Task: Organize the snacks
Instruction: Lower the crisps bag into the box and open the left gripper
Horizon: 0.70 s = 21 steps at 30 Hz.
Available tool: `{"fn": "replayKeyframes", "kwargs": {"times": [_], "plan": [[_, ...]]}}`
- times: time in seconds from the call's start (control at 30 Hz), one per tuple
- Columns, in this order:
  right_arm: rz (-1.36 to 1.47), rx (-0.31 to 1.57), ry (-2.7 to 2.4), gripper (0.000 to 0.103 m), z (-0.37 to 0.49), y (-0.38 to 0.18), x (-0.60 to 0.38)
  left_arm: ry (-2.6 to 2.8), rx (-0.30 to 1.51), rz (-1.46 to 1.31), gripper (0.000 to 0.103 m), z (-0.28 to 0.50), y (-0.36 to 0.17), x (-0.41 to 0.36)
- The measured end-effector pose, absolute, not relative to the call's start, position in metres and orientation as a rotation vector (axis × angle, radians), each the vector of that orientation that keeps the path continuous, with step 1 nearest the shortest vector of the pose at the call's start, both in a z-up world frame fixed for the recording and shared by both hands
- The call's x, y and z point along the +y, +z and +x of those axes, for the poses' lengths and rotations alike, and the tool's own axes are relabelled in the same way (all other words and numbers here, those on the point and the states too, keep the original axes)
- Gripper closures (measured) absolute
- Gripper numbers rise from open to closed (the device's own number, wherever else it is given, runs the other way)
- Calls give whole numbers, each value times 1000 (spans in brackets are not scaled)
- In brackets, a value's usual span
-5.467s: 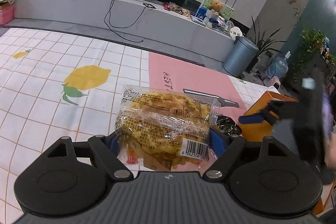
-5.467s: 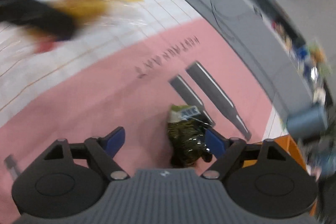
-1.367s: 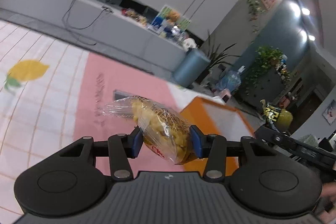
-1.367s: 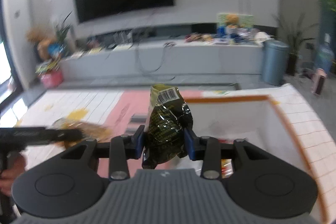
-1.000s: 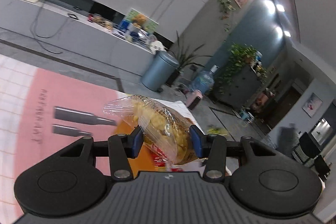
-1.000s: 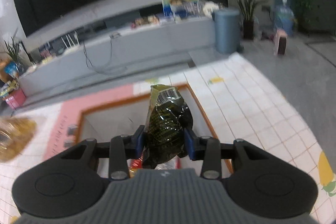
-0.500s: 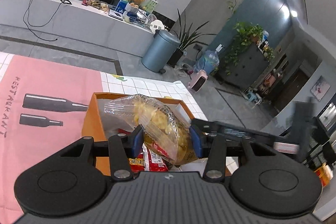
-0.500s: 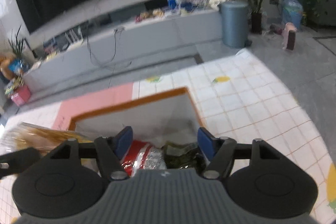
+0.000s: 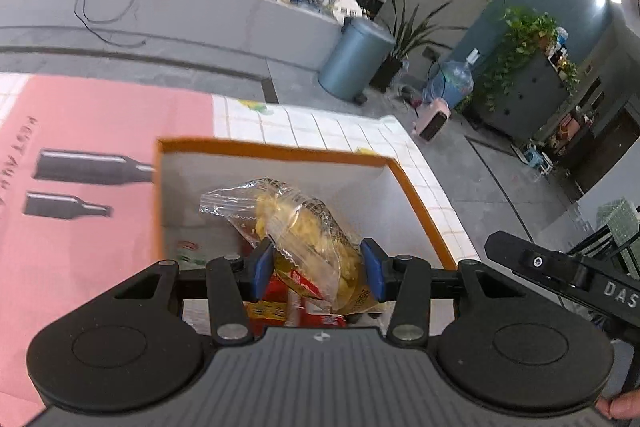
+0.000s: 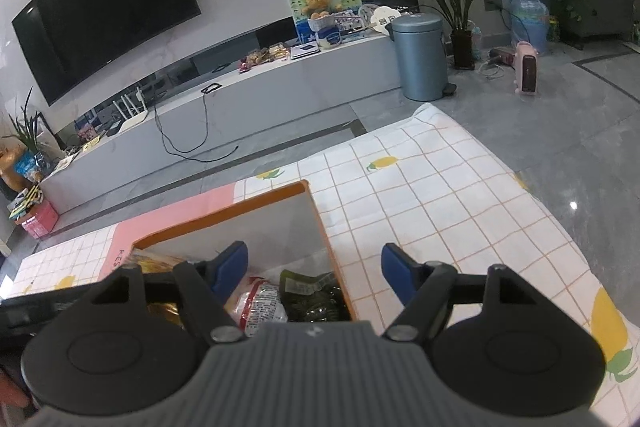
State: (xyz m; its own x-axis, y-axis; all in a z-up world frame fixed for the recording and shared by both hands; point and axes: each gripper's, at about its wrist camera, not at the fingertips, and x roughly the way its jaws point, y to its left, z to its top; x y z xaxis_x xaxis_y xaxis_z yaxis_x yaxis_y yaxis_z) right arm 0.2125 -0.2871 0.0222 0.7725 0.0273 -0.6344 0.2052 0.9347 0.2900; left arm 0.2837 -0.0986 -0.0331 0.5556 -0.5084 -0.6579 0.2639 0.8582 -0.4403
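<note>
The left gripper is clenched on a clear bag of yellow snacks, its blue pads pressing the bag's lower half from both sides while the crimped, empty top flares toward the upper left of the left wrist view. The bag hangs above the open orange-rimmed box, which fills the middle of that frame, with red packets lying on the box floor just below the pads. The right gripper holds nothing: its jaws stand wide apart, and below them, in the lower centre of the right wrist view, a dark green packet lies inside the box beside a red-and-white packet. The box sits on a checked lemon-print tablecloth, next to a pink mat at the left. The clear bag looks light and soft, its film slick and crinkly, and the pieces inside probably crush easily. A gentle squeeze across the filled middle seems the safest hold, since the empty top would likely slide out of the pads. Letting go low over the box would spare the contents.
</note>
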Motion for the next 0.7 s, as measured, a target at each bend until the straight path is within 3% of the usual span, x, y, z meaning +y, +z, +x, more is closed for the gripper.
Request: {"fn": "replayKeyframes", "kwargs": {"times": [0.47,0.57,0.63,0.7], "plan": [[396,689,-138,31,204,17,-312,-460,908,-141,50,284,-44,-160],[392,692,-135,31,203,17,-311,-447,885,-46,43,273,-43,-171],[379,696,-137,31,204,17,-310,-445,871,14,33,264,-41,-179],[374,700,-144,31,205,16,-310,-447,856,57,32,254,-36,-184]]}}
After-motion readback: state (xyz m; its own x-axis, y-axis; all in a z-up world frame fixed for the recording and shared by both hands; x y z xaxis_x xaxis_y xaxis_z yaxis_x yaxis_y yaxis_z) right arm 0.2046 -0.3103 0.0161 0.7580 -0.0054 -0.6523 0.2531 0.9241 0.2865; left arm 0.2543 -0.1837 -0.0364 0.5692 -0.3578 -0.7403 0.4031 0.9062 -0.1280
